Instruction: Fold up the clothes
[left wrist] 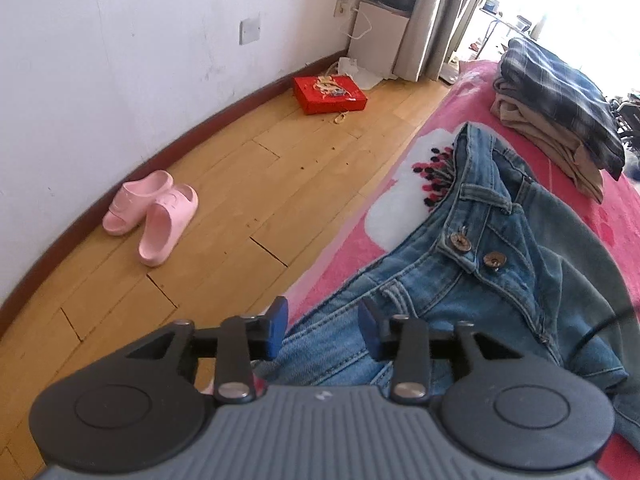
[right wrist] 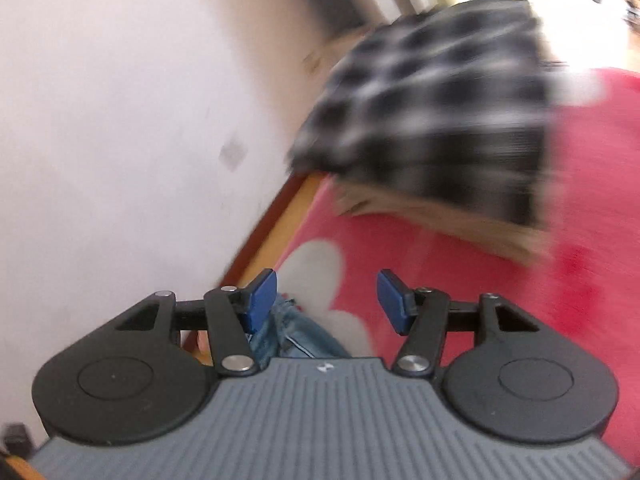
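Blue jeans (left wrist: 460, 288) lie crumpled on the pink bedspread (left wrist: 400, 168), waistband and two metal buttons facing up. My left gripper (left wrist: 323, 330) hovers open over the jeans' lower part, with nothing between its blue pads. A dark green garment (left wrist: 580, 264) lies partly over the jeans at the right. A folded stack, plaid on top of beige (left wrist: 560, 116), sits further back. The right wrist view is motion-blurred: my right gripper (right wrist: 326, 300) is open above the pink bedspread (right wrist: 440, 264), a bit of the jeans (right wrist: 288, 336) shows by its left pad, and the plaid stack (right wrist: 432, 104) lies ahead.
Left of the bed is a wooden floor (left wrist: 240, 208) with pink slippers (left wrist: 154, 216) and a red box (left wrist: 330, 94) near the white wall. A white cabinet (left wrist: 378, 38) and a grey curtain (left wrist: 444, 12) stand in the far corner.
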